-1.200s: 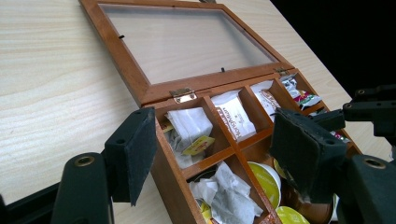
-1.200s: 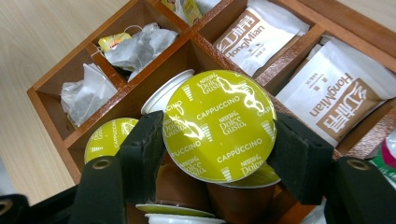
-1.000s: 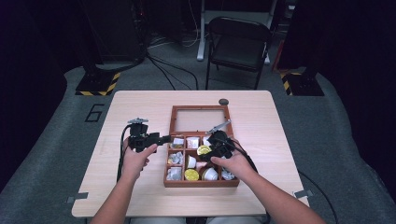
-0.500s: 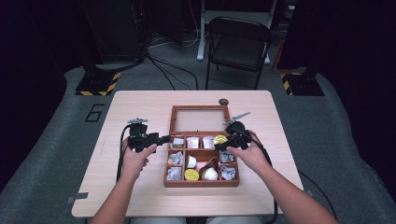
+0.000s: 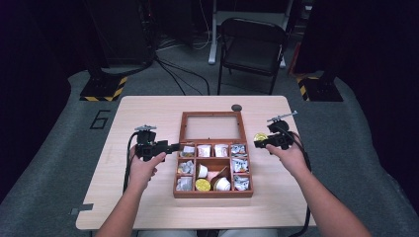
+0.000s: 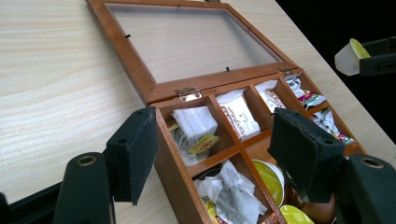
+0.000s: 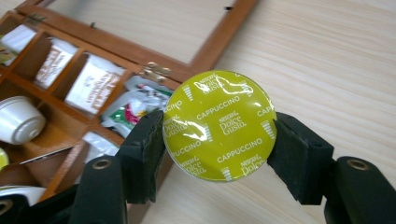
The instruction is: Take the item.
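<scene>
From the high view, the wooden box (image 5: 213, 191) lies open mid-table. The right gripper (image 5: 263, 142) holds a coffee capsule (image 5: 260, 138) just beside the box's right wall, above the table (image 5: 148, 108). The left gripper (image 5: 174, 146) sits at the box's left wall.

In the left gripper view, its jaws stand part-open astride that wall, one pad outside, one over the compartments, pressing nothing.

In the right gripper view, both pads clamp the capsule's (image 7: 219, 125) green foil lid, past the box's corner (image 7: 154, 70).

capsule (image 7: 219, 126): glossy foil lid | box (image 6: 140, 74): varnished wood | table (image 7: 327, 56): matt wood
</scene>
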The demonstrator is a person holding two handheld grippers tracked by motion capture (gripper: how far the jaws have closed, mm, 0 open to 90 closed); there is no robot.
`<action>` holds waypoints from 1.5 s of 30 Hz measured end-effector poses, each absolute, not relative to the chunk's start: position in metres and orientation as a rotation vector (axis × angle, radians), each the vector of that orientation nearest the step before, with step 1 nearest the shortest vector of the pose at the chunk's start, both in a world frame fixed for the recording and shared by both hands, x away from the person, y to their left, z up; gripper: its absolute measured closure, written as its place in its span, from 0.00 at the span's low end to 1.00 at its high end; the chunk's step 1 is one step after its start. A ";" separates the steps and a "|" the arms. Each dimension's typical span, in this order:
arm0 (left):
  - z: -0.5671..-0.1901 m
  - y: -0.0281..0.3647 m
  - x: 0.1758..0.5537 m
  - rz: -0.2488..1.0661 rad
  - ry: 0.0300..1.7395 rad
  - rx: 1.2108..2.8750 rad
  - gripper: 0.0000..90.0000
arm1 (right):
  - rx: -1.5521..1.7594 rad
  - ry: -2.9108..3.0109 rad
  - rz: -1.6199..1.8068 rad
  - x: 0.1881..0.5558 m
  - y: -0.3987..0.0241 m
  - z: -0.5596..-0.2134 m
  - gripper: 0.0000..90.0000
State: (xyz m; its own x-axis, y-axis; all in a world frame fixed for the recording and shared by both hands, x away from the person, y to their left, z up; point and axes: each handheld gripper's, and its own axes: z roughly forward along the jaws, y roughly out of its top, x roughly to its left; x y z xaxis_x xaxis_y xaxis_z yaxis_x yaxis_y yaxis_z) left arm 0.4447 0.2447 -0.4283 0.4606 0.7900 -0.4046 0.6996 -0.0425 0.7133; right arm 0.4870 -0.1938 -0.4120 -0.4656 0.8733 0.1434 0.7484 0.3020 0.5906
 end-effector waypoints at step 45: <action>-0.431 0.246 0.445 0.117 1.287 1.770 0.36 | 1.849 2.121 0.681 0.489 -0.277 -0.480 0.42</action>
State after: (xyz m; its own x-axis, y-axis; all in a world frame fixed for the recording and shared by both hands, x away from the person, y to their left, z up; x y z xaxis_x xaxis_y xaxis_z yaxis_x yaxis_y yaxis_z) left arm 0.4454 0.2457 -0.4312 0.4502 0.7935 -0.4095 0.7066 -0.0363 0.7067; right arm 0.4894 -0.2773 -0.4796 -0.1662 0.9792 0.1165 0.8642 0.0877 0.4955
